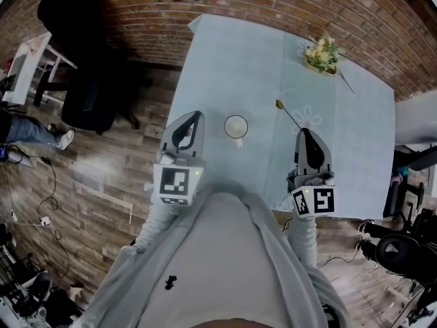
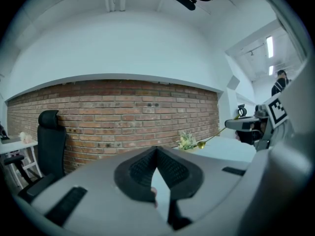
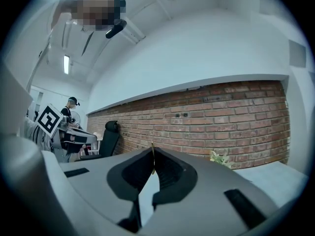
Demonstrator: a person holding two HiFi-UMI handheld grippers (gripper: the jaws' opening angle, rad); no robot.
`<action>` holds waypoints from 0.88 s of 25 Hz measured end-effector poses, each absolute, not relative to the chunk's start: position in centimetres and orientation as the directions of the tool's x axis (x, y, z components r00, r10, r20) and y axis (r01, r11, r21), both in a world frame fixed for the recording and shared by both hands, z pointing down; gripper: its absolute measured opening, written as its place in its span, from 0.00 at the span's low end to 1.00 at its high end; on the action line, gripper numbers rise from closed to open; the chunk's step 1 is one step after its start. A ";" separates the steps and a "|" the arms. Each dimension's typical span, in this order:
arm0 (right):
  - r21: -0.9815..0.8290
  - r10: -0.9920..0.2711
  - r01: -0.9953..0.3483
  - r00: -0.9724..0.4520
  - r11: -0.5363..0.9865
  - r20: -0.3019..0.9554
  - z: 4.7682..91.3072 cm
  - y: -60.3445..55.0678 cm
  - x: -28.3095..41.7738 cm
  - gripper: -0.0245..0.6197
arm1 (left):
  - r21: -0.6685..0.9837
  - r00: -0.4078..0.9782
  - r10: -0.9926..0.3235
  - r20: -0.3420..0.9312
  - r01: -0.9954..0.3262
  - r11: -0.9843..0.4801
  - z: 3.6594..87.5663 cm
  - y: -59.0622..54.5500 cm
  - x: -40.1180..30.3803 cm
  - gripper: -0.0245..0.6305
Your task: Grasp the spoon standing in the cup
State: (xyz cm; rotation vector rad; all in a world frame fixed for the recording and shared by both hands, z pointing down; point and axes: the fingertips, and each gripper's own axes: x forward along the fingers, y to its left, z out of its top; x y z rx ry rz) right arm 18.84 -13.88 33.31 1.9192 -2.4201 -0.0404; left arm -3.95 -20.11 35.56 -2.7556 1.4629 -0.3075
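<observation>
One spoon (image 1: 289,116), bowl outward along right tool (image 1: 304,132)

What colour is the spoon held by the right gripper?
Gold. The spoon shows best in the head view, sticking out of the right gripper.

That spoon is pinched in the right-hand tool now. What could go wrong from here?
The thin golden spoon is pinched only at its handle's end by the right tool, with most of its length sticking out. It might pivot or slip and drop onto the light blue tablecloth. Its bowl end also sits not far from the round white cup, so a careless swing could perhaps knock the cup over.
</observation>
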 end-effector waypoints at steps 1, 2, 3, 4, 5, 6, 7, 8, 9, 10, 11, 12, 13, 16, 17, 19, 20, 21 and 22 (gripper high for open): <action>0.051 -0.974 -0.972 -0.226 0.227 0.025 33.4 -13.8 18.8 0.07 | -0.097 0.545 -0.822 0.168 -0.820 -0.564 35.5 -20.1 -4.0 0.06; 0.050 -0.974 -0.973 -0.226 0.227 0.026 33.4 -13.7 18.8 0.07 | -0.098 0.544 -0.822 0.167 -0.821 -0.563 35.5 -20.2 -4.0 0.06; 0.048 -0.974 -0.973 -0.226 0.227 0.028 33.5 -13.7 18.8 0.07 | -0.099 0.543 -0.823 0.167 -0.821 -0.562 35.5 -20.2 -4.0 0.06; 0.046 -0.973 -0.972 -0.227 0.228 0.030 33.6 -13.7 18.7 0.07 | -0.099 0.542 -0.823 0.168 -0.822 -0.561 35.5 -20.2 -4.0 0.06; 0.044 -0.973 -0.972 -0.228 0.230 0.031 33.7 -13.7 18.7 0.07 | -0.099 0.542 -0.824 0.168 -0.822 -0.561 35.5 -20.3 -4.0 0.06; 0.043 -0.973 -0.972 -0.230 0.231 0.032 33.7 -13.7 18.6 0.07 | -0.098 0.541 -0.824 0.169 -0.822 -0.560 35.5 -20.3 -4.0 0.06; 0.042 -0.972 -0.972 -0.231 0.232 0.032 33.8 -13.8 18.5 0.07 | -0.096 0.541 -0.824 0.169 -0.823 -0.560 35.6 -20.3 -4.0 0.06; 0.042 -0.972 -0.972 -0.232 0.233 0.032 33.8 -13.9 18.5 0.07 | -0.096 0.541 -0.824 0.169 -0.823 -0.560 35.6 -20.3 -4.0 0.06; 0.042 -0.972 -0.971 -0.233 0.235 0.032 33.8 -13.9 18.4 0.07 | -0.096 0.540 -0.824 0.170 -0.823 -0.559 35.6 -20.4 -4.0 0.06; 0.042 -0.972 -0.971 -0.234 0.236 0.032 33.8 -14.0 18.4 0.07 | -0.097 0.539 -0.825 0.170 -0.824 -0.558 35.6 -20.4 -4.0 0.06; 0.041 -0.971 -0.971 -0.235 0.236 0.032 33.8 -14.0 18.3 0.07 | -0.097 0.537 -0.826 0.171 -0.825 -0.557 35.7 -20.4 -4.0 0.06; 0.040 -0.971 -0.971 -0.235 0.237 0.030 33.8 -14.1 18.3 0.07 | -0.095 0.535 -0.827 0.173 -0.827 -0.555 35.7 -20.4 -4.0 0.06; 0.038 -0.971 -0.971 -0.236 0.237 0.028 33.8 -14.2 18.3 0.07 | -0.090 0.531 -0.829 0.175 -0.830 -0.551 35.7 -20.4 -4.0 0.06; 0.035 -0.971 -0.970 -0.239 0.239 0.024 33.9 -14.4 18.3 0.07 | -0.095 0.530 -0.830 0.174 -0.830 -0.550 35.8 -20.5 -4.1 0.06; 0.034 -0.971 -0.970 -0.240 0.240 0.025 34.0 -14.4 18.2 0.07 | -0.097 0.530 -0.830 0.173 -0.830 -0.550 35.8 -20.5 -4.1 0.06; 0.033 -0.970 -0.970 -0.242 0.243 0.028 34.1 -14.3 18.2 0.07 | -0.096 0.528 -0.832 0.173 -0.831 -0.547 35.9 -20.5 -4.2 0.06; 0.032 -0.970 -0.969 -0.243 0.244 0.030 34.1 -14.3 18.1 0.07 | -0.096 0.527 -0.832 0.174 -0.832 -0.547 35.9 -20.5 -4.2 0.06; 0.030 -0.969 -0.969 -0.244 0.245 0.031 34.2 -14.3 18.1 0.07 | -0.096 0.527 -0.832 0.174 -0.832 -0.547 35.9 -20.5 -4.2 0.06; 0.029 -0.969 -0.969 -0.245 0.246 0.032 34.2 -14.3 18.1 0.07 | -0.097 0.527 -0.832 0.174 -0.831 -0.547 35.9 -20.5 -4.2 0.06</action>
